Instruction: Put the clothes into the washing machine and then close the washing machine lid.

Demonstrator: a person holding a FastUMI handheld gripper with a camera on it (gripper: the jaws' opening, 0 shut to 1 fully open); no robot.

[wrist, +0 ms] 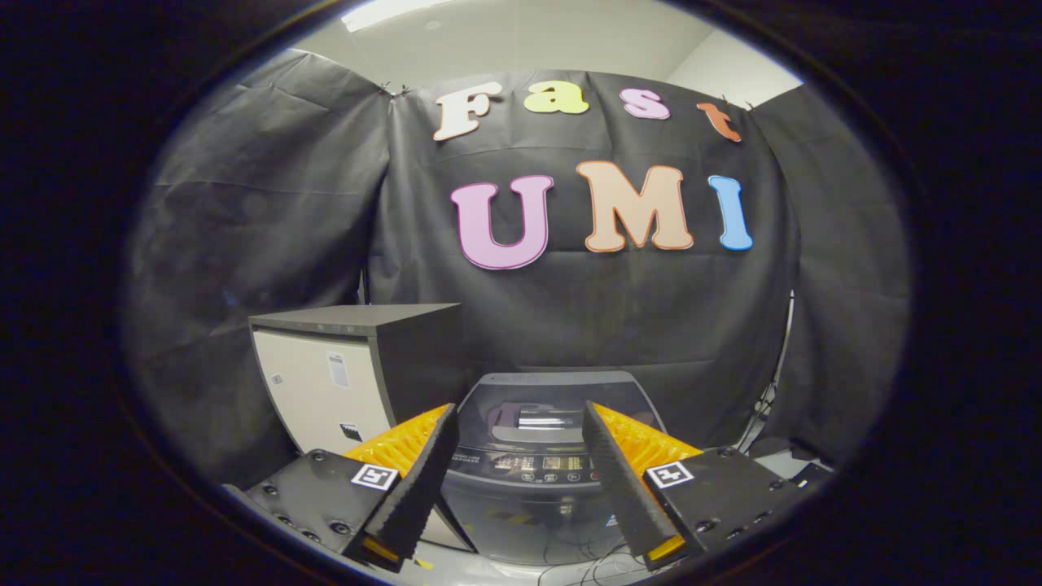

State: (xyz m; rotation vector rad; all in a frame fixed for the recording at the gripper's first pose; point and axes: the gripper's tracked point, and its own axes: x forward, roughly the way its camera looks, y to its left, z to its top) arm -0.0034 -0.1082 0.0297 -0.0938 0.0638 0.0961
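A dark grey top-loading washing machine [529, 480] stands on the floor ahead of and below my gripper [517, 435], seen between the two fingers. Its glossy lid [558, 399] lies flat and closed, with the control panel [537, 465] along the near edge. My gripper is open, its fingers spread wide with nothing between them, held well above and in front of the machine.
A small cabinet [326, 391] with a dark top and pale front stands to the left of the washer, close beside it. Black cloth walls close the booth behind and at both sides. Cables [586, 570] lie on the pale floor in front of the washer.
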